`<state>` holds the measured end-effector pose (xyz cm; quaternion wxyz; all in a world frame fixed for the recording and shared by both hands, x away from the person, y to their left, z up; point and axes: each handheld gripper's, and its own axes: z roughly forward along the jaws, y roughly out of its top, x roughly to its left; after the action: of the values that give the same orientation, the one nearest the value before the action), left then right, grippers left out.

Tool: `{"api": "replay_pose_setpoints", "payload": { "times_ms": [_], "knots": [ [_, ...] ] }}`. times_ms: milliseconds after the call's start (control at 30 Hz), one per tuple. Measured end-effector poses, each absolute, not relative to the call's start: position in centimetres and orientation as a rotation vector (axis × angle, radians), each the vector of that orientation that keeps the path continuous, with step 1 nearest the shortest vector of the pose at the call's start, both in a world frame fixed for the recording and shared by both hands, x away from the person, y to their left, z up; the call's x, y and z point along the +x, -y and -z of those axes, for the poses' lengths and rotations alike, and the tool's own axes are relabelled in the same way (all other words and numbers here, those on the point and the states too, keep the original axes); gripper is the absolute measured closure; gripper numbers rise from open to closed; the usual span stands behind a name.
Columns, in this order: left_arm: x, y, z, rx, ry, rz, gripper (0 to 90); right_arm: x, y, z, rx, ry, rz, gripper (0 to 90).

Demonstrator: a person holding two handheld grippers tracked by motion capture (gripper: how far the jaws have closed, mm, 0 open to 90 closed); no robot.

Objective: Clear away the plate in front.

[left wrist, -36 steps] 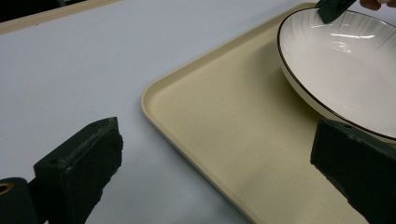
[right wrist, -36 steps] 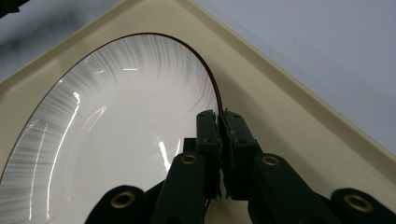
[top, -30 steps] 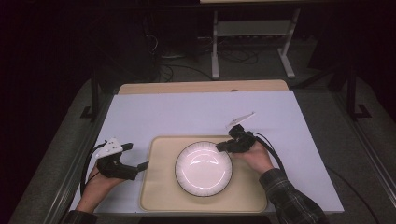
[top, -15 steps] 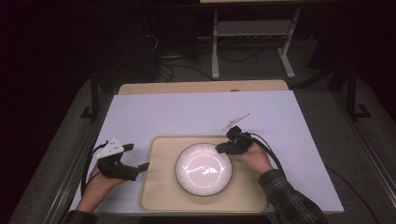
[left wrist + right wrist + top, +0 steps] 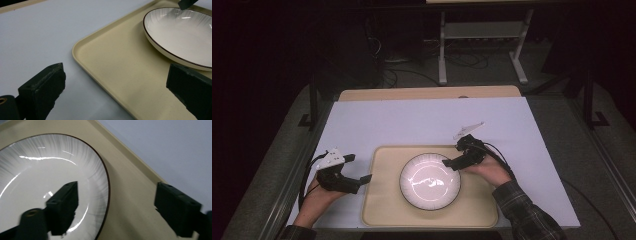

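The white plate (image 5: pixel 430 181) sits in the middle of the tan tray (image 5: pixel 382 200), low in the frame. The right tool (image 5: pixel 451 162) has just been opening; its jaws stand wide over the plate's rim, not pinching it. The left tool (image 5: pixel 365 178) is open too, at the tray's left edge on the tabletop (image 5: pixel 412 122).

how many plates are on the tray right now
1. The white plate with a dark rim sits in the middle of the beige tray, between the two grippers. Nothing looks stacked under it.
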<state>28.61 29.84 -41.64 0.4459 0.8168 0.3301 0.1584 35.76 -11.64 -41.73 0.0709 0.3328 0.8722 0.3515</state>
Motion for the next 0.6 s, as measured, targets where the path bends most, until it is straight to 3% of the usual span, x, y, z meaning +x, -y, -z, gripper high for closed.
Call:
{"api": "replay_pose_setpoints", "payload": {
  "times_ms": [233, 600],
  "knots": [
    [28.5, -29.9, 41.7, 2.026, -0.817, -0.387, 1.5, 35.4, 12.8, 40.9, 0.99, -2.572, -1.123, 0.5],
    [28.4, -29.8, 41.5, 2.02, -0.803, -0.382, 1.5, 33.2, 16.2, 38.3, 0.989, -2.359, -1.208, 0.0]
  ]
}}
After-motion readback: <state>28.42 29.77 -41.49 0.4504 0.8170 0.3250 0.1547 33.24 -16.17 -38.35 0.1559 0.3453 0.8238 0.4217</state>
